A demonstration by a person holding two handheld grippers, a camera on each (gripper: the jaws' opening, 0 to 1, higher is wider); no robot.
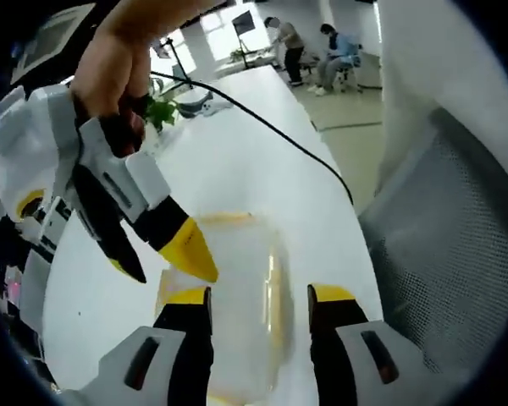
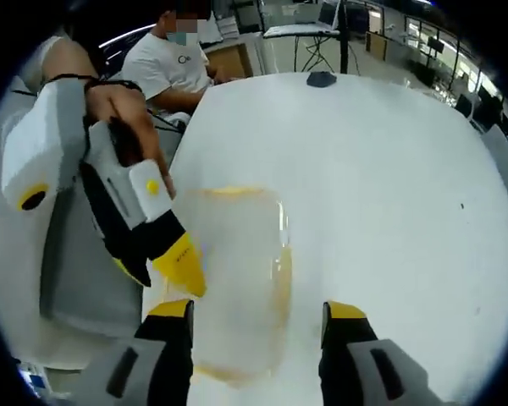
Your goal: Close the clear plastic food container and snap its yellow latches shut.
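Clear plastic food container (image 1: 237, 296) (image 2: 237, 279): lies flat on the white worktop (image 1: 254, 169) (image 2: 389, 194), lid on top. Walls and lid blur into the pale surface; outline hard to trace. Near end cut off by the bottom edge in the left gripper view.

Yellow latches (image 1: 273, 296) (image 2: 281, 288): seen as yellowish bands along the container's edges. Whether snapped down or loose cannot be told.

Left tool (image 1: 258, 296) (image 2: 182, 266): jaws spread, straddling the container in its own view. In the right gripper view it enters from the left, yellow tips at the container's left edge; contact cannot be told. A hand (image 2: 123, 106) grips its handle.

Right tool (image 2: 258, 309) (image 1: 182, 249): jaws spread, one on either side of the container's near end. In the left gripper view it enters from the left, held by a hand (image 1: 114, 68), tips over the container's left corner.

Worktop: long, white, bare around the container; a black cable (image 1: 262, 123) runs across it; a small dark object (image 2: 322, 79) sits at the far end.

Room: office space; mesh chair back (image 1: 440, 254) beside the worktop; seated people (image 1: 322, 55) in the distance; a person in a white shirt (image 2: 165, 63) sits at the worktop's far left.
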